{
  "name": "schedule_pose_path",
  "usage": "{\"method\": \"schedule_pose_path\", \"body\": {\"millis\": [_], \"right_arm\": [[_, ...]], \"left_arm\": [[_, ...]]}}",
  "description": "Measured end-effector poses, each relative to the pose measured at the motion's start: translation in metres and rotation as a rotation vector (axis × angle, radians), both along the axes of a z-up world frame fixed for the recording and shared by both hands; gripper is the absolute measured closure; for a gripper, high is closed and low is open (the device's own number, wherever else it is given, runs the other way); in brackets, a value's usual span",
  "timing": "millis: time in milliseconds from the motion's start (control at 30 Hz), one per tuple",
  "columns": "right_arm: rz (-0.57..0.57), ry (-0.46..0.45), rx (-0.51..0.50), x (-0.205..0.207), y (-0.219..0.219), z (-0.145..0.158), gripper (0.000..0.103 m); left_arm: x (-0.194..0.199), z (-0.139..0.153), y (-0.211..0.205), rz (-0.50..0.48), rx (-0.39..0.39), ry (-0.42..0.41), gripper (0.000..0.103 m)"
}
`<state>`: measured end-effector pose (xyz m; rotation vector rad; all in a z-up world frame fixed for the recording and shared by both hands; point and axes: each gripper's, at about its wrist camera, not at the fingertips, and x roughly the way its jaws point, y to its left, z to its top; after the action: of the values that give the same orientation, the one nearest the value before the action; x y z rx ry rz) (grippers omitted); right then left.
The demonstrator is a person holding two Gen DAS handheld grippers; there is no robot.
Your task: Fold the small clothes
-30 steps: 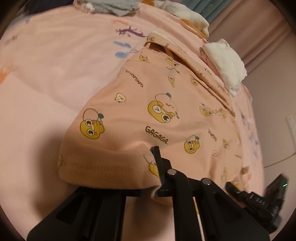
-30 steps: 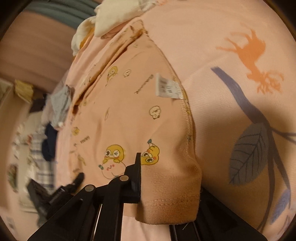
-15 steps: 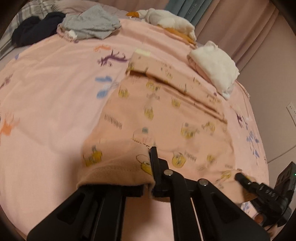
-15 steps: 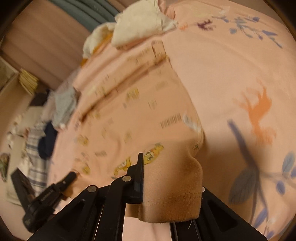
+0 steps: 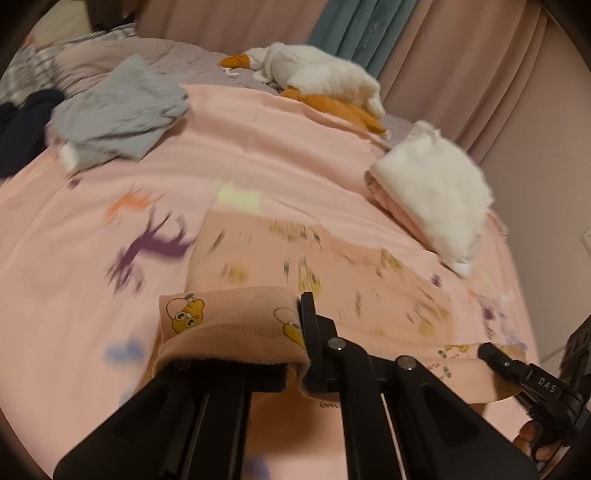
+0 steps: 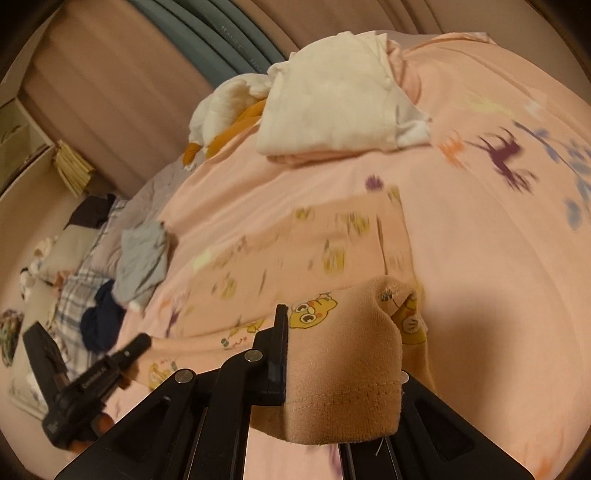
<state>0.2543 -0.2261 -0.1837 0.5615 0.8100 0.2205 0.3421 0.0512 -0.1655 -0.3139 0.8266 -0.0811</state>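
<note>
- Peach cotton garment (image 5: pixel 325 291), printed with yellow cartoon faces, lies spread over a pink bedsheet (image 5: pixel 258 147), its far part flat and blurred, its near hem lifted off the sheet.
- Left gripper (image 5: pixel 301 354) is clamped on one corner of that hem; the fabric drapes over the left jaw and is pinched against the right one.
- Right gripper (image 6: pixel 343 373) is clamped on the other corner of the hem, the stitched edge hanging folded over its jaws.
- In the left wrist view the right gripper shows at the lower right edge, with fingertips of a hand (image 5: pixel 532 439) under it; between the two tools the hem runs taut.
- In the right wrist view the left gripper appears at the lower left.
- Folded white garment (image 5: pixel 436 192) sits on the sheet beyond the printed one, well apart from both tools.
- White and orange plush toy (image 5: pixel 321 77) lies near the curtains (image 5: pixel 351 29).
- Crumpled grey garment (image 5: pixel 118 110) rests at the sheet's far left, beside a dark navy one (image 5: pixel 26 125).
</note>
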Motion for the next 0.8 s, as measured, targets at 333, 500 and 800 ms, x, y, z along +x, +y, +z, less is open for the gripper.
{"method": "schedule_pose_path", "body": {"millis": [333, 500, 800], "right_arm": [[0.039, 0.16, -0.089, 0.13, 0.005, -0.052, 0.103], [0.093, 0.147, 0.004, 0.117, -0.01, -0.038, 0.066], [0.03, -0.033, -0.121, 0.034, -0.037, 0.036, 0.072]], "left_arm": [[0.117, -0.058, -0.003, -0.069, 0.108, 0.164, 0.091], [0.103, -0.032, 0.021, -0.038, 0.027, 0.19, 0.053], [0.026, 0.011, 0.024, -0.055, 0.117, 0.103, 0.073]]}}
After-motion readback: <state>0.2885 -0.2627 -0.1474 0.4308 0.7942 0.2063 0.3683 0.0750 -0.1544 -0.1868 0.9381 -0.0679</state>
